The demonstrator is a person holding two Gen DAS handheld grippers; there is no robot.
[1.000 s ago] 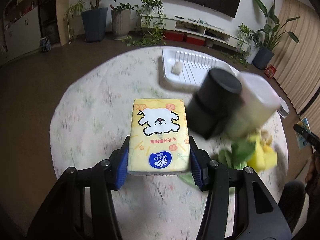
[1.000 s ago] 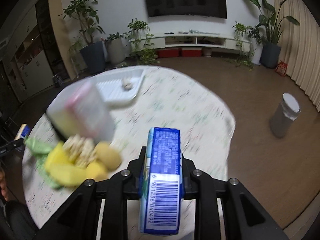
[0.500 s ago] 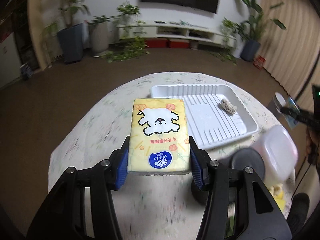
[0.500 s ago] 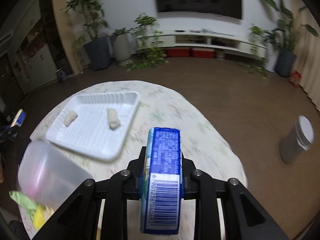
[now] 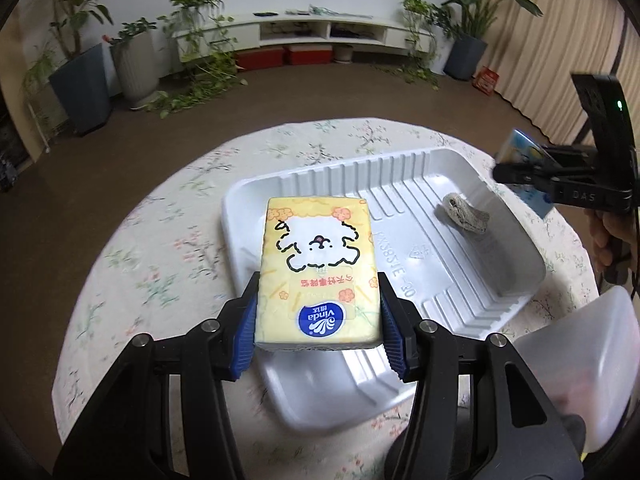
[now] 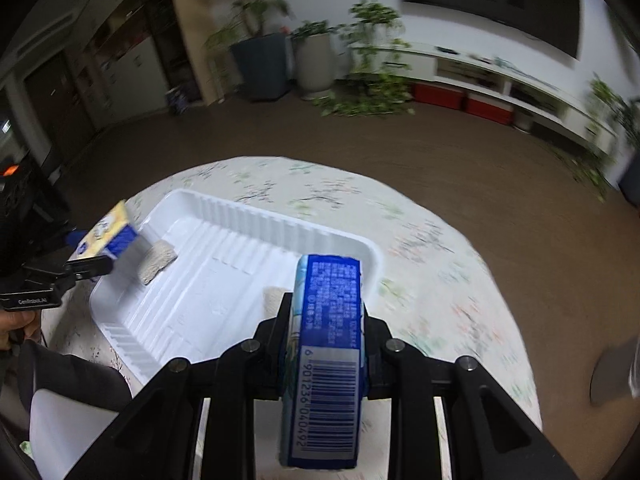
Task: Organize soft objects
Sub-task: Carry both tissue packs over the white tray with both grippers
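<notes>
The left claw [image 5: 318,332] is clenched on a yellow Vinda tissue pack [image 5: 318,268], held flat above the near end of a white ribbed tray [image 5: 440,276]. The right claw [image 6: 324,344] grips a blue tissue pack [image 6: 326,356] on edge over the same tray. Beyond lie two small beige cloth rolls [image 6: 157,260] inside it, on a round floral tabletop [image 5: 160,248].

A round table [image 5: 168,216] with a floral cloth carries a white ribbed tray [image 5: 404,184] (it lies near the middle) and a translucent plastic container [image 5: 576,364] beside it.
</notes>
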